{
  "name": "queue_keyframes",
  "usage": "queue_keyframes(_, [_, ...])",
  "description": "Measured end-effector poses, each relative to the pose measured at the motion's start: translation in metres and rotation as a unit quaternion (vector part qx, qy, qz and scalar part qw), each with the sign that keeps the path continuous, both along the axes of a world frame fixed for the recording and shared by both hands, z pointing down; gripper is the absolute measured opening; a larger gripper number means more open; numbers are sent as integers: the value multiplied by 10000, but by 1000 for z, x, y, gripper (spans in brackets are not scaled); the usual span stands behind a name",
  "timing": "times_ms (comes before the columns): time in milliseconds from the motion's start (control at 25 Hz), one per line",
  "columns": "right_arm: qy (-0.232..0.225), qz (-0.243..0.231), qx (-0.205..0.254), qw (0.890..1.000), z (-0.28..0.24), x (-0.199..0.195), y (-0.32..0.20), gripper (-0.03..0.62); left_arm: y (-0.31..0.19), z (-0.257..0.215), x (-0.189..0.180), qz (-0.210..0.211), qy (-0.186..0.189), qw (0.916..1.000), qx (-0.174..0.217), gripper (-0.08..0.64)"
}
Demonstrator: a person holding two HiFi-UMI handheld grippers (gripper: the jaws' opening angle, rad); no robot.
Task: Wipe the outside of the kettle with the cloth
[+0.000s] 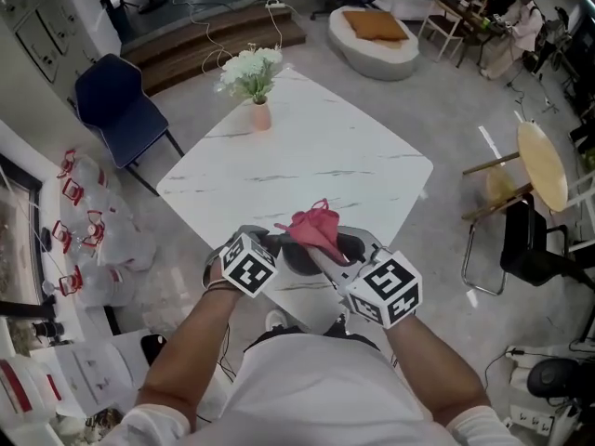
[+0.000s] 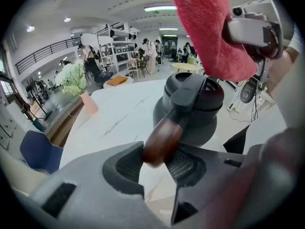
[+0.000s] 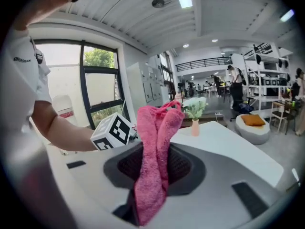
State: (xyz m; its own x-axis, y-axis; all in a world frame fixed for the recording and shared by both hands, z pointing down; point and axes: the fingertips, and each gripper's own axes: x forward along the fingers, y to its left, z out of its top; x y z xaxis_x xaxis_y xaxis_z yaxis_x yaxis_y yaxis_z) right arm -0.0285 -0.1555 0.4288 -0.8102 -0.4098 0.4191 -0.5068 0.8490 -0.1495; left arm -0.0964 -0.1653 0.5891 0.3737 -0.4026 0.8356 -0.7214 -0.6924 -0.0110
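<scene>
A dark kettle stands at the near edge of the white marble table. My left gripper comes in from the left, and in the left gripper view the gripper is shut on the kettle's brown wooden handle, with the kettle body just beyond. My right gripper is shut on a pink cloth, which it holds bunched just above the kettle's lid. The cloth fills the right gripper jaws and stands up past them. The cloth hangs over the kettle.
A pink vase of white flowers stands at the table's far corner. A blue chair is off the far left side, a wooden folding chair to the right. White bags lie on the floor at left.
</scene>
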Motion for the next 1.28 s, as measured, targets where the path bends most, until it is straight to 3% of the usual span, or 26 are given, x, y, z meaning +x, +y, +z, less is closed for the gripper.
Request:
queue_keyframes(240, [511, -331, -333, 9976, 25, -44, 3, 112, 26, -9, 7, 347, 315, 9987, -187, 138])
queue_keyframes(480, [1154, -373, 13, 9926, 46, -42, -5, 109, 44, -14, 12, 686, 862, 9939, -35, 138])
queue_keyframes(720, [1627, -176, 333, 9860, 50, -27, -15, 109, 47, -11, 9, 748, 1082, 9906, 367, 132])
queue_keyframes(1000, [1258, 272, 154, 9916, 50, 2, -24, 107, 45, -17, 15, 849, 1400, 9839, 721, 146])
queue_keyframes(1280, [1002, 628, 57, 9930, 48, 25, -32, 107, 44, -32, 34, 1260, 1608, 9766, 676, 129])
